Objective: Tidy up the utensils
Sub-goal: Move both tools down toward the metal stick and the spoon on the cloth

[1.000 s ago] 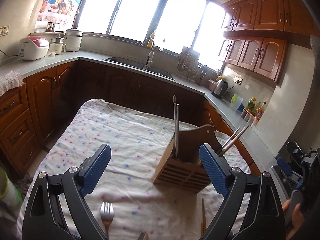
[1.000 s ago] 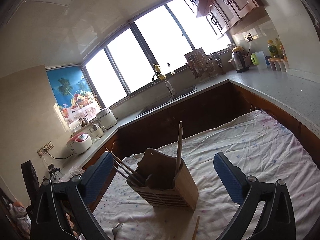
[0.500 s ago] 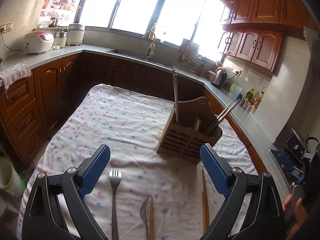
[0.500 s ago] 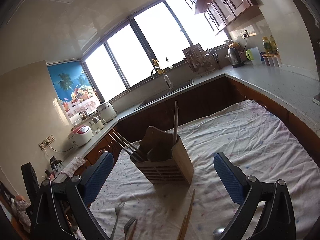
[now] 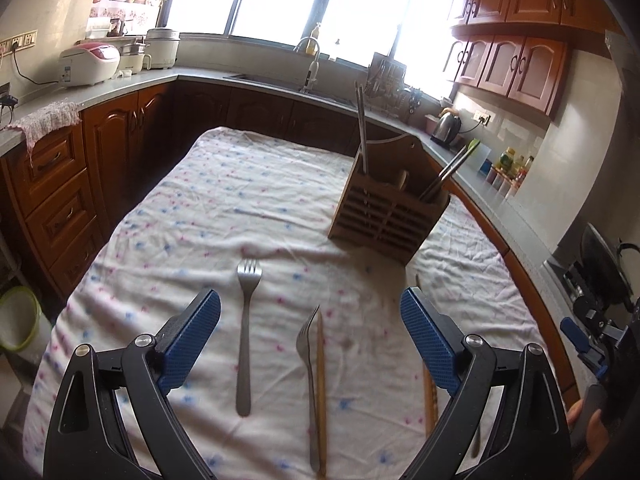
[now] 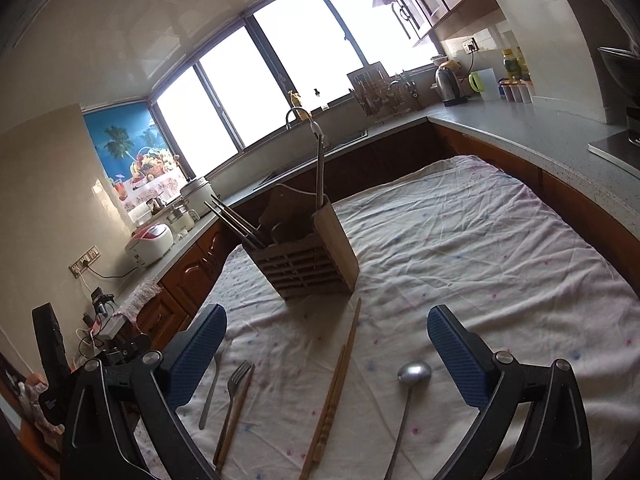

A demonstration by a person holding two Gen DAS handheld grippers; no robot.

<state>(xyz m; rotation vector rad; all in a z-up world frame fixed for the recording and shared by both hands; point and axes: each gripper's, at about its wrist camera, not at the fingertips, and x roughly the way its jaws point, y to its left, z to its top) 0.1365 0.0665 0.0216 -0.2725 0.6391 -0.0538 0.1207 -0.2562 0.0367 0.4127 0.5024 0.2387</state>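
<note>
**Operator:** Left wrist view: my left gripper (image 5: 310,316) hangs above the cloth-covered table (image 5: 224,184), jaws spread wide and holding nothing. A steel fork (image 5: 245,332) lies between the pads, tines pointing away from me toward the wooden utensil holder (image 5: 386,216), its long axis running near to far.

**Desk:** And the other pieces?

**Operator:** A second fork (image 5: 309,364) lies just right of it, side by side with a single chopstick (image 5: 321,392), apparently touching. From the right wrist, my right gripper (image 6: 326,338) is equally wide open and empty, over a chopstick pair (image 6: 334,392) angled toward the holder, with a spoon (image 6: 408,392) to their right, bowl pointing away.

**Desk:** Risks from here?

**Operator:** I judge the flat fork could slip on the wrinkled cloth, or the pads could pinch fabric with it. Closing on the second fork may drag the chopstick along. The holder already has chopsticks leaning out, so a careless insertion could knock them or tip the holder.
</note>
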